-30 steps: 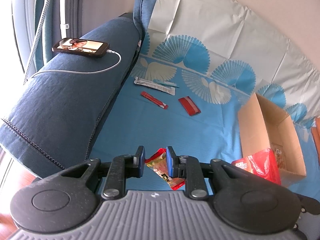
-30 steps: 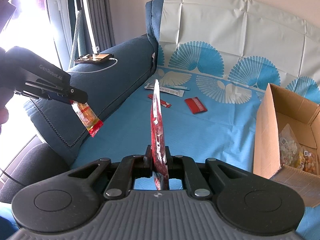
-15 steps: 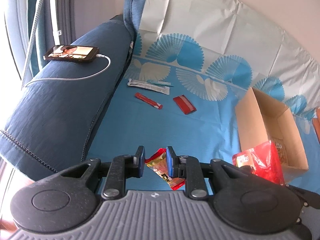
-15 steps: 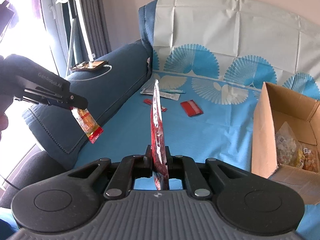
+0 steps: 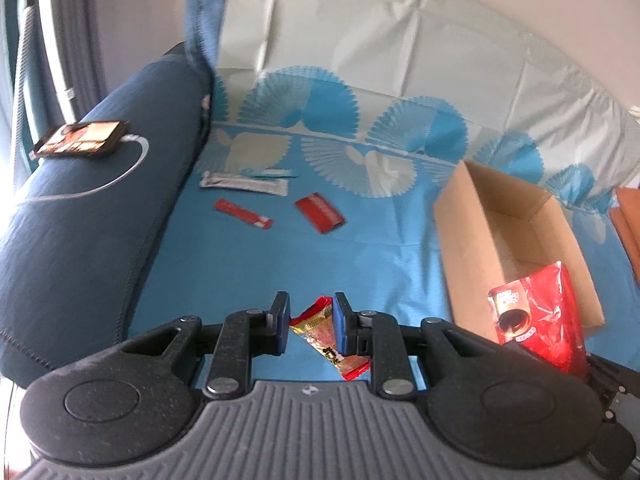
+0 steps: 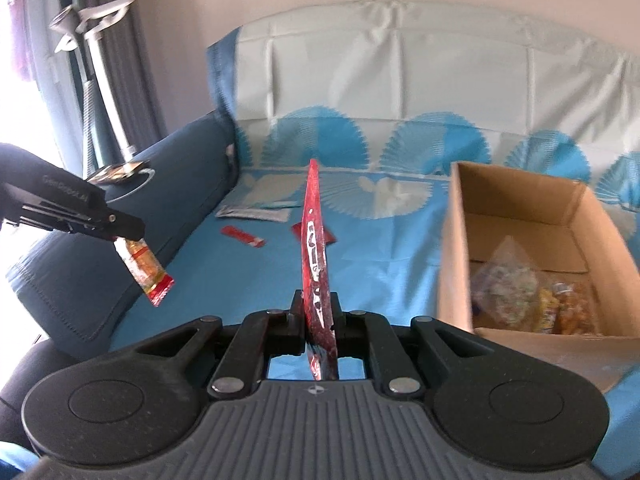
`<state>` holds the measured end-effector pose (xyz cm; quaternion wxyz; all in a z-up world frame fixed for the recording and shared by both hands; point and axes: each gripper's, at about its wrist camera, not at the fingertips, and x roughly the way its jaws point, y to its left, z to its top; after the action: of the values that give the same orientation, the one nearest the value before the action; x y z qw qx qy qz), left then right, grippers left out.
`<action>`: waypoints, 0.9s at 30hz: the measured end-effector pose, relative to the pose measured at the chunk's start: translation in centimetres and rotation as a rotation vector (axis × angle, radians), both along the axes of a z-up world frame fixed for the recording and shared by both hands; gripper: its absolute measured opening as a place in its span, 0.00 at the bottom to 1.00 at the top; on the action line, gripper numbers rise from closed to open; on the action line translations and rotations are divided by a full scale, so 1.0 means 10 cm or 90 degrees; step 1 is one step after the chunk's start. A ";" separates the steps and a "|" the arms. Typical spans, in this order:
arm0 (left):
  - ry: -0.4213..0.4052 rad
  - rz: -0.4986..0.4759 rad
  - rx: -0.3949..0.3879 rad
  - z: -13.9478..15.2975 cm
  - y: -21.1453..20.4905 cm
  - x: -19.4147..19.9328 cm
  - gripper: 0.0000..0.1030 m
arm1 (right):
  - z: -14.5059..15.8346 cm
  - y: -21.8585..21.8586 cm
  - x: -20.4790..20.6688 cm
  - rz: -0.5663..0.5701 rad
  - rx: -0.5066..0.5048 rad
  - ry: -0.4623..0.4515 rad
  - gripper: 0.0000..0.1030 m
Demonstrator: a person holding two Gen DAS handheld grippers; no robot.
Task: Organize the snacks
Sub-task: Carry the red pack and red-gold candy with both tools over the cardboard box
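Above the blue sofa cover point(image 5: 256, 280) we carry a snack in each tool. Our right gripper point(image 6: 318, 322) is clamped on a flat red packet point(image 6: 314, 240), standing on edge with its long axis pointing away from us. The cardboard box point(image 6: 456, 240), already holding bagged snacks, sits just to its right, so this hand is the nearer one. Our left gripper point(image 5: 310, 326) pinches a small gold-and-red sachet point(image 5: 324, 334), hanging farther left, well apart from the box.

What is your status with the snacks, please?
Left gripper shut on small packet. Right gripper shut on red pouch. Both clear of box; three packets left on sofa. Path open.
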<state>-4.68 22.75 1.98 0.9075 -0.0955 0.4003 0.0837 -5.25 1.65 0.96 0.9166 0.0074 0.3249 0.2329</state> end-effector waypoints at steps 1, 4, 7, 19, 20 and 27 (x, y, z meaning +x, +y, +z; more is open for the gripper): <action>-0.002 -0.008 0.002 0.01 -0.06 0.04 0.24 | 0.00 -0.06 0.03 -0.009 0.001 -0.002 0.09; -0.007 -0.027 0.005 0.06 -0.22 0.17 0.24 | -0.01 -0.24 0.10 -0.034 0.004 -0.006 0.09; -0.014 -0.048 0.002 0.11 -0.41 0.32 0.24 | -0.03 -0.42 0.17 -0.056 0.006 -0.011 0.09; -0.050 -0.153 -0.023 0.26 -1.36 1.07 0.24 | -0.09 -1.21 0.54 -0.161 0.002 -0.030 0.09; -0.050 -0.160 -0.023 0.25 -1.45 1.13 0.24 | -0.12 -1.28 0.58 -0.172 0.002 -0.029 0.09; -0.036 -0.214 -0.020 0.09 -1.99 1.53 0.24 | -0.30 -1.59 0.85 -0.217 -0.007 -0.016 0.09</action>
<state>10.67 2.86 2.84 0.9180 -0.0434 0.3863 -0.0783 3.22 -14.28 -2.03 0.9469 0.0543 0.3085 0.0725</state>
